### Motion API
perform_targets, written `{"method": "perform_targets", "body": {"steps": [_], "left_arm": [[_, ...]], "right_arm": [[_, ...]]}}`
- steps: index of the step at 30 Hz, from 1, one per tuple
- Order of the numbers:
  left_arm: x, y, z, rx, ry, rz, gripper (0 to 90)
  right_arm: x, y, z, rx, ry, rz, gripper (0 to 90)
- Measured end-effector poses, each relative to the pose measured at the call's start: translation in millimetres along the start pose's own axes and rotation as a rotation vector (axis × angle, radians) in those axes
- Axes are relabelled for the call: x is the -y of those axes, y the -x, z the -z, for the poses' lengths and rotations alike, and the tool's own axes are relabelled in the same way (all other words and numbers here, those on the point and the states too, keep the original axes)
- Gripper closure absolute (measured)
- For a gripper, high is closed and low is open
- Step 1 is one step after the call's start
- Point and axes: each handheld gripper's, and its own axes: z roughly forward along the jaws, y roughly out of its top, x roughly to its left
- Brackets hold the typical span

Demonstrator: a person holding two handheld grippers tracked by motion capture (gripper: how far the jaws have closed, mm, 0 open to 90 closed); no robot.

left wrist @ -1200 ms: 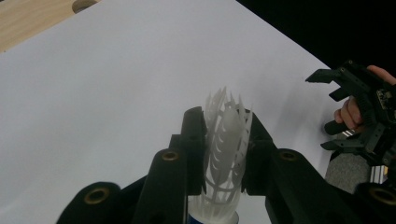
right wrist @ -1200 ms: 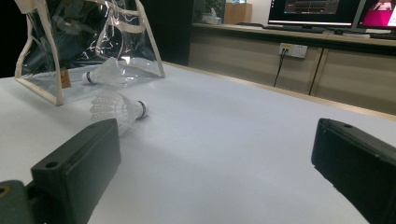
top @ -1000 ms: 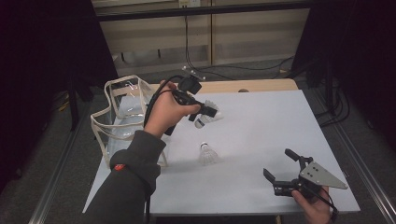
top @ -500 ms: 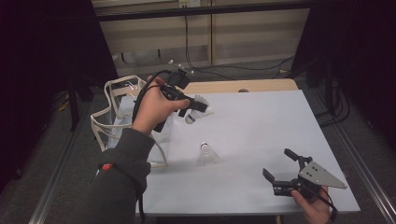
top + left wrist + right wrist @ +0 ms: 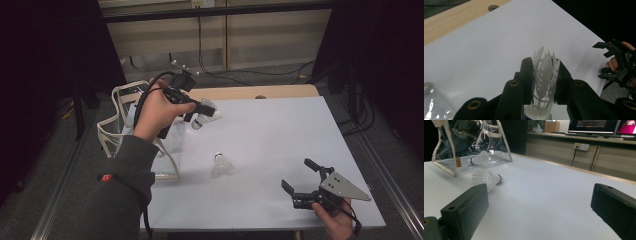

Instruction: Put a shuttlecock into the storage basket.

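White table (image 5: 280, 135) | left gripper (image 5: 209, 113) pinches shuttlecock (image 5: 545, 82) above left edge, beside clear bag (image 5: 131, 125) | right gripper (image 5: 303, 180) spread, near corner.

A clear bag (image 5: 131, 131) stands at the table's (image 5: 280, 130) left edge, one shuttlecock (image 5: 475, 160) inside it. Right of the bag, a second shuttlecock (image 5: 222, 166) lies on the table. The right gripper (image 5: 299, 186) sits near the front right corner.

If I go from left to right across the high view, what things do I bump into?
Clear bag → left claw holding a shuttlecock → the shuttlecock lying on the table → right claw, open near the front right corner.
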Motion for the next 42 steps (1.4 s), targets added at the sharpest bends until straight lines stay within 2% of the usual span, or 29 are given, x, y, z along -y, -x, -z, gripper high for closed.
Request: {"method": "perform_targets", "body": {"steps": [2,9,11,13,15,29,42], "left_arm": [[0.3,-1.0,1.3,-0.006,0.007,0.011,74.3],[-0.4,-3.8,5.5,-0.008,0.005,0.008,74.7],[-0.3,-4.4,7.3,-0.011,0.012,0.02,74.7],[-0.5,-6.5,10.5,-0.016,0.006,0.014,74.7],[-0.5,-7.1,12.9,-0.02,0.021,0.03,74.7],[-0.8,-13.8,30.4,-0.05,0.034,0.033,74.7],[-2.3,-17.6,39.3,-0.074,0.051,0.048,74.7]], "right_arm": [[-0.1,-0.5,0.0,0.0,-0.001,-0.002,1.3],[-0.7,-0.3,0.1,0.0,0.003,-0.003,1.3],[-0.4,-0.3,-0.4,0.001,0.003,0.0,1.3],[-0.7,-1.1,-0.4,-0.001,0.0,0.001,1.3],[-0.9,-1.1,-0.2,-0.004,0.003,0.004,1.3],[-1.1,-1.6,0.5,-0.003,0.004,0.002,1.3],[-0.9,-1.0,0.6,0.002,0.005,0.002,1.3]]}}
